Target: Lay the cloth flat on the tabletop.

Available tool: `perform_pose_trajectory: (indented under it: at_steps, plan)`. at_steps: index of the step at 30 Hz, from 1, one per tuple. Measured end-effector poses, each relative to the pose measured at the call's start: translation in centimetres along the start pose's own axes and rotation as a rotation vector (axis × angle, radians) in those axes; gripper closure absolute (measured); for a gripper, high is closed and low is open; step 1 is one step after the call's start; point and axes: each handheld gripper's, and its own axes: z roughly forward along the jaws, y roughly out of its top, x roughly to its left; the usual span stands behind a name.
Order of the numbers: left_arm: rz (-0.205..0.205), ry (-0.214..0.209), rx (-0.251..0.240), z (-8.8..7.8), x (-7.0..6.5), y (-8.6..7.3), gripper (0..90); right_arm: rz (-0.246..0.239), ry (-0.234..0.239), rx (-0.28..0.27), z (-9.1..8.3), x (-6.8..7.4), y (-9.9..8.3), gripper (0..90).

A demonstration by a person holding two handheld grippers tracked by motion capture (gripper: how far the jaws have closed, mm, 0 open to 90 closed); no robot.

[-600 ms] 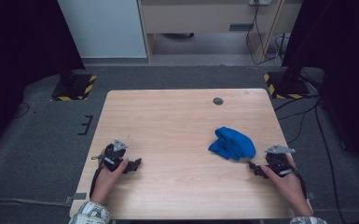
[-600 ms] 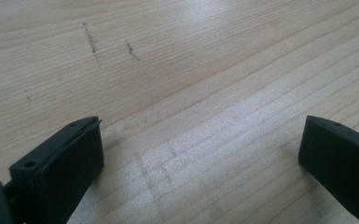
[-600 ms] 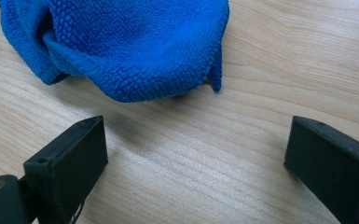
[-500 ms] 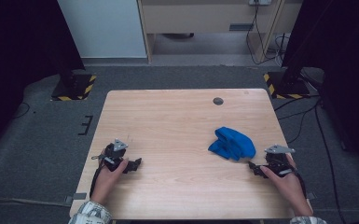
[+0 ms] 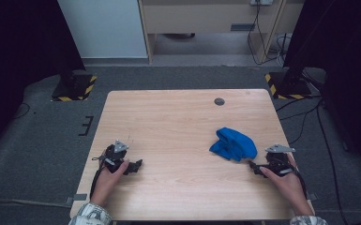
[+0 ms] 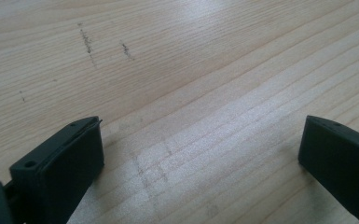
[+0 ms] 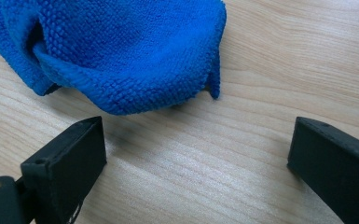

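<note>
1 blue cloth (image 5: 233,144) | 2 hand-held grippers, wide apart | 1 table (image 5: 178,122)

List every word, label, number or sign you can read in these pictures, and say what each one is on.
None can be read: the blue cloth, the wooden table and both claws carry no print.
The yellow-and-black hazard stripes on the stand bases on the floor are a marking, with no words.

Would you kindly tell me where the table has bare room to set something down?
The widest free patch on the wooden table is its far and middle part, between the left gripper and the crumpled blue cloth. The near edge between both hands is bare too. It is crowded only at the right, where the right gripper sits just short of the cloth.
</note>
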Motion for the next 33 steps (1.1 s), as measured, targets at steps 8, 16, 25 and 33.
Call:
perform_pose_trajectory:
  at_steps: [8, 16, 25, 33]
  plan:
    - [0.001, -0.001, 0.000, 0.0, 0.0, 0.0, 0.0, 0.016, 0.016, -0.018, -0.7, -0.5, 0.3, 23.8]
    - [0.001, -0.002, 0.000, 0.0, 0.0, 0.0, 0.0, -0.042, -0.006, -0.141, -2.8, 0.1, 2.4, 57.8]
    - [0.012, -0.011, 0.000, 0.1, 0.0, 0.1, 0.0, -0.067, 0.056, -0.207, -3.1, 1.5, 6.4, 77.6]
    - [0.014, -0.013, 0.001, 0.1, 0.0, 0.1, 0.0, -0.060, 0.059, -0.213, -4.5, 1.5, 8.0, 78.1]
